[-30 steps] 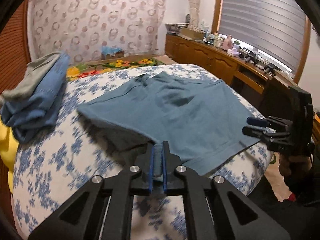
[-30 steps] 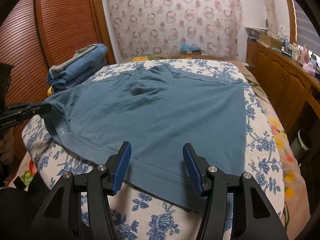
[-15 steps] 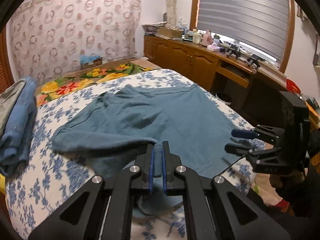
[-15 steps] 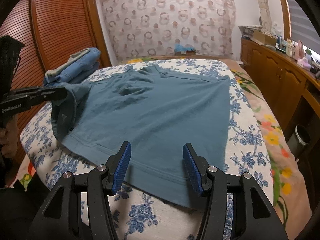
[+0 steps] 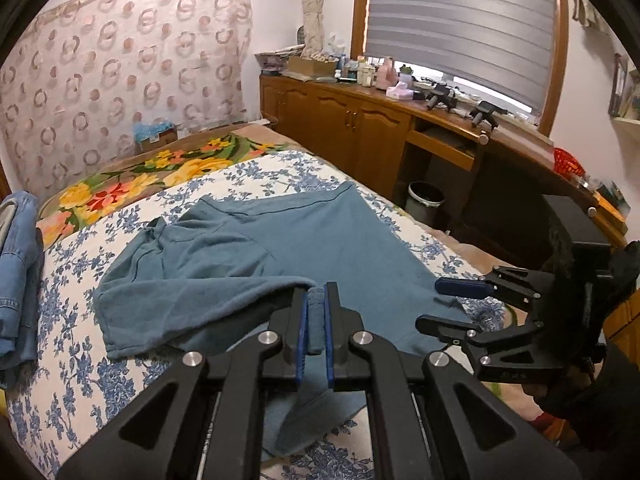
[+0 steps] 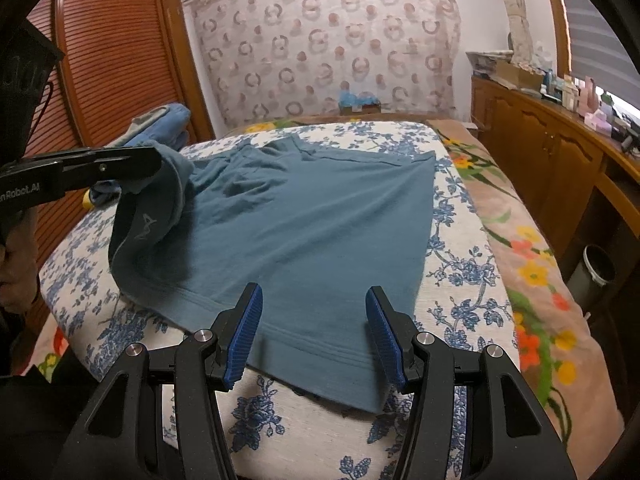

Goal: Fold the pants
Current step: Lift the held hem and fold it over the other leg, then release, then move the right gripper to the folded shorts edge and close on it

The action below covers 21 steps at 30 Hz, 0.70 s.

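Lifting left hem corner: left gripper [image 5: 316, 328] pinches it, cloth drooping in a soft fold | pants [image 6: 304, 232] spread flat on floral bed [image 6: 460, 312], soft, light knit, likely limp and prone to bunching | right gripper [image 6: 314, 334] spread wide above near hem; best hold there: the stitched hem edge.

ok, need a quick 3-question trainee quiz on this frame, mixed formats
1. True or false: the left tongs are shut on a corner of the blue pants.
2. Multiple choice: the right tongs are A) shut on the hem, B) open over the near hem, C) holding the jeans.
3. Fill in: the folded jeans lie on the ___, left of the pants in the left wrist view.

Key: 1 true; 2 B; 3 bed.
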{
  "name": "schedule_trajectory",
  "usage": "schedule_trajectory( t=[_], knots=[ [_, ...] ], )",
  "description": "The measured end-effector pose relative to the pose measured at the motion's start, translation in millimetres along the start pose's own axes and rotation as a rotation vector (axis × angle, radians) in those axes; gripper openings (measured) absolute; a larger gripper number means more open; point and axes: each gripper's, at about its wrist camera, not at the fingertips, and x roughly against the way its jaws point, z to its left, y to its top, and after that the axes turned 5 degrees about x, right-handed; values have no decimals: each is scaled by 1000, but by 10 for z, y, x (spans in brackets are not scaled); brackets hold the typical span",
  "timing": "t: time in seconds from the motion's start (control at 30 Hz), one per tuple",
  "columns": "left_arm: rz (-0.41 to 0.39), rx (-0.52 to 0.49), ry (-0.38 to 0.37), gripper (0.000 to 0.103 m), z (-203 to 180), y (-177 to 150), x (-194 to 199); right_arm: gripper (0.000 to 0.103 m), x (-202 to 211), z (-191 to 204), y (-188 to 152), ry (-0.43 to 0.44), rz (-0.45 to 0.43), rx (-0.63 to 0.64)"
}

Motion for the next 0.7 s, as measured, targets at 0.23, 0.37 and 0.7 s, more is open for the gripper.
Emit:
schedule_trajectory(
  t=[0.23,0.37,0.7],
  knots=[
    [-16,20,48,36,104,-46,82,55,-5,-10,14,1,-1,1],
    [-31,28,59,47,169,-66,181,55,-25,27,44,8,-4,5],
    [-12,87,142,58,492,-315,120,53,-153,240,240,57,-11,16]
  ],
)
